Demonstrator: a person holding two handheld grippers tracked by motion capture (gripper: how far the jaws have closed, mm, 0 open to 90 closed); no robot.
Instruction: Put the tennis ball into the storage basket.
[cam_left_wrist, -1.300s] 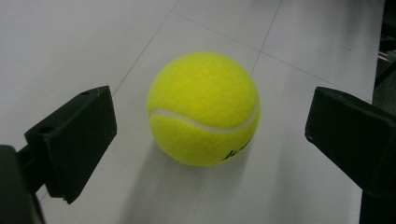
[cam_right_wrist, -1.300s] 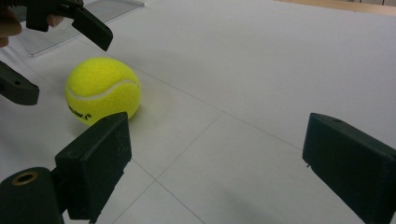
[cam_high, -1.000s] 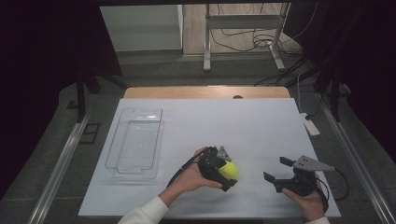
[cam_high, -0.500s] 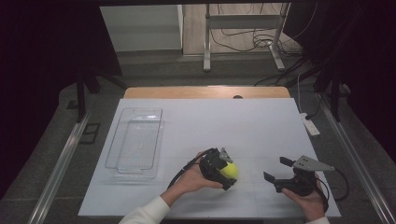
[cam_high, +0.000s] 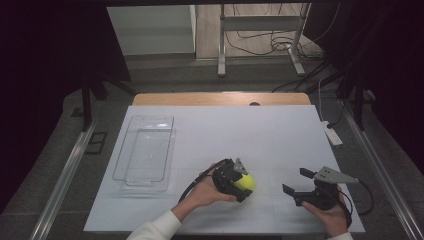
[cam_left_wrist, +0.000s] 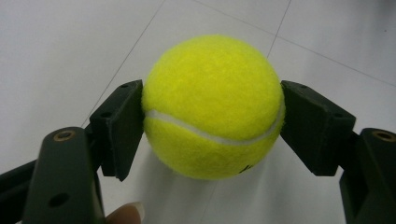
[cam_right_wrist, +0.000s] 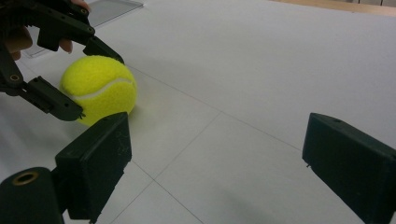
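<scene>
1. The left gripper (cam_high: 241, 181) has just been closing, and its fingers (cam_left_wrist: 122, 122) now press on both sides of the tennis ball (cam_left_wrist: 213, 106). The ball sits on the white surface (cam_high: 260, 135) near its front edge, a little left of centre, and seems not yet lifted. The pads meet it at about mid-height; if they sit slightly below or above the widest part, the round felt could squirt out as the hand rises.

2. A loose ball would roll freely on the smooth surface. It could run toward the near edge and drop to the floor, or roll right toward the right gripper (cam_high: 295, 182).

3. The right gripper rests well apart to the right, fingers (cam_right_wrist: 99, 163) spread wide and holding nothing. A sudden move there could knock a rolling ball further off.

4. The clear tray (cam_high: 145, 152) lies at the left, near the ball. If the ball is meant for it, a release from too high would likely make it bounce out over the low rim, or nudge the light tray.

5. The trailing cable (cam_high: 192, 185) of the left gripper could drag and twist the wrist during a carry.
</scene>
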